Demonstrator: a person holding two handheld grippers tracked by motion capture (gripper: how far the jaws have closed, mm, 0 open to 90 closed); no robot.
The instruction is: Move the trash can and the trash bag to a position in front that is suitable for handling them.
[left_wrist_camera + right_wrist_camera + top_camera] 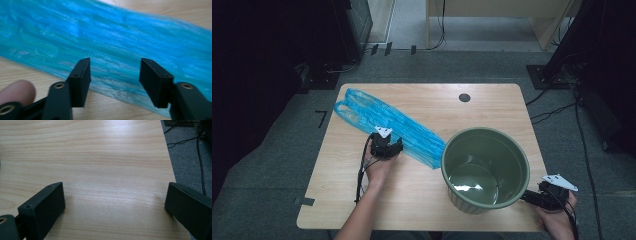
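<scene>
We take the blue plastic bag [387,123] as the work in hand: it lies flattened and diagonal across the wooden table [422,205], its handle loops toward the far left corner and its bottom end touching or just beside the green plastic bucket [485,169] at the near right. We judge the bag to be very light, limp and slick; it will crumple rather than resist, and a single thin layer may slip from the pads, so we recommend pinching a gathered fold along the near edge, or a handle loop, rather than the flat middle. We hold the left gripper [387,145] at the bag's near edge, about midway along its length; its jaws stand half apart with nothing pressed between them. In the left gripper view the film [107,42] shows fine wrinkles and a glossy sheen, and it passes beyond the two pads [82,80], which have no hold on it; the high view does not resolve this. We keep the right gripper [539,197] at the near right corner beside the bucket; the right gripper view shows its jaws spread wide over bare tabletop [105,160]. The high view supplies the bucket's empty interior and the overall layout.
</scene>
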